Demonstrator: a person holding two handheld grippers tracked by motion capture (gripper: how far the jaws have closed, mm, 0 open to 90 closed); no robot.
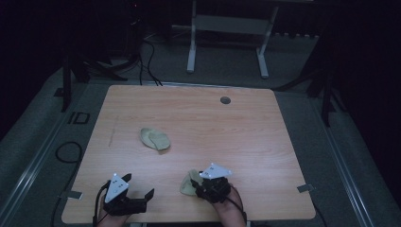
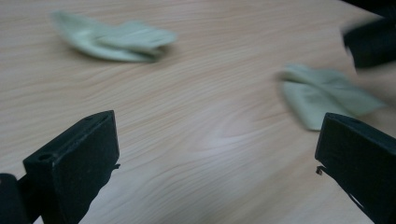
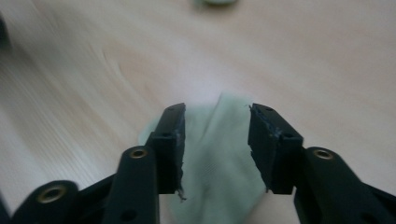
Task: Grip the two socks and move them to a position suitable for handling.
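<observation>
- A pale green cloth [image 1: 188,183] lay crumpled near the front edge of the desk [image 1: 246,127], right of middle.
- The right hand-held gripper [image 3: 215,140] hung over it, jaws parted either side of the fabric, not clamped.
- A second green cloth [image 1: 155,138] lay towards the desk's middle, well apart.
- The left hand-held gripper [image 1: 142,195] sat near the front-left corner, jaws spread wide, holding nothing.
</observation>
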